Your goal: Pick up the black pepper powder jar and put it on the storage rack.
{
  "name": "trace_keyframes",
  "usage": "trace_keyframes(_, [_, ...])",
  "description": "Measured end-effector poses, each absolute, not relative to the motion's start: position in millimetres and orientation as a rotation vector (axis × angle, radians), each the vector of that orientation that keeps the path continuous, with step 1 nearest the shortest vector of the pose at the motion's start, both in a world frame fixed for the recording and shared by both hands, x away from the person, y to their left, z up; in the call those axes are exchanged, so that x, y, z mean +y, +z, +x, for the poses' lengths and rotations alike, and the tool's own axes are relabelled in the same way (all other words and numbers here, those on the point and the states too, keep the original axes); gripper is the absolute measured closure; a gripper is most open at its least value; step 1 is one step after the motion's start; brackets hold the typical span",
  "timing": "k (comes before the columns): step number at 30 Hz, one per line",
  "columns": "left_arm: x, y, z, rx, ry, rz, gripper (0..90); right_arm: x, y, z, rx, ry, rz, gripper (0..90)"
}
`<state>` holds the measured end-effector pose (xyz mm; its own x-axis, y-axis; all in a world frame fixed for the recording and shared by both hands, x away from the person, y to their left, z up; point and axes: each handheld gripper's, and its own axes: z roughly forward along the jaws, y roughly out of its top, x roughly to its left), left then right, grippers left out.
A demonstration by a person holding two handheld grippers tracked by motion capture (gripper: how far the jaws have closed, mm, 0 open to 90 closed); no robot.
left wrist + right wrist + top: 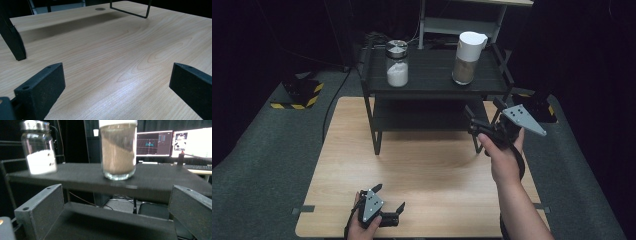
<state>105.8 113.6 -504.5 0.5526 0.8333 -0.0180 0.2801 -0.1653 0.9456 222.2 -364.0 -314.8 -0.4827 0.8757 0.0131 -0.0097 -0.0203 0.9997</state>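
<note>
The jar of brown powder (468, 59) stands upright on the right part of the black shelf rack's (432, 82) top deck, straight ahead of the right gripper (485, 116) and apart from it. That gripper is raised in front of the rack, level with the top deck, its jaws spread wide and holding nothing; in the right gripper view the jar (118, 150) rises between and beyond the two jaws. It is a clear glass cylinder with a white lid, filled most of the way with tan grains. To its left on the same deck, well apart, stands a smaller glass jar of white powder (397, 64) with a shiny metal lid.

The left gripper (388, 198) sits low at the near edge of the wooden table (427, 165), far from the rack, jaws also wide apart and empty; its own view looks across bare pale wood grain (120, 62) to a rack leg (13, 42).

The rack is dark, matte, two-tiered, on thin metal legs, standing at the table's far end. Grey carpet (267, 145) surrounds the table; behind the rack, lit monitors (172, 142) glow in a dark room.
</note>
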Motion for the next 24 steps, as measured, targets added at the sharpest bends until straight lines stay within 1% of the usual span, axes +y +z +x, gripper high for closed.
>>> trace_keyframes(13, [114.8,-505.7,105.3,0.925,0.644,1.712,0.3,-377.3,-350.9,194.2,1.593,1.607,0.883,0.0])
trace_keyframes(19, [114.9,-506.4,104.6,0.921,0.648,1.709,0.3,-382.5,-374.2,178.3,1.619,1.591,0.868,0.0])
trace_keyframes(23, [115.1,-506.4,104.5,0.917,0.648,1.71,0.3,-384.7,-383.3,173.3,1.632,1.583,0.865,0.0])
trace_keyframes(24, [115.2,-506.6,104.5,0.918,0.647,1.709,0.3,-386.5,-390.8,169.1,1.642,1.573,0.858,0.0])
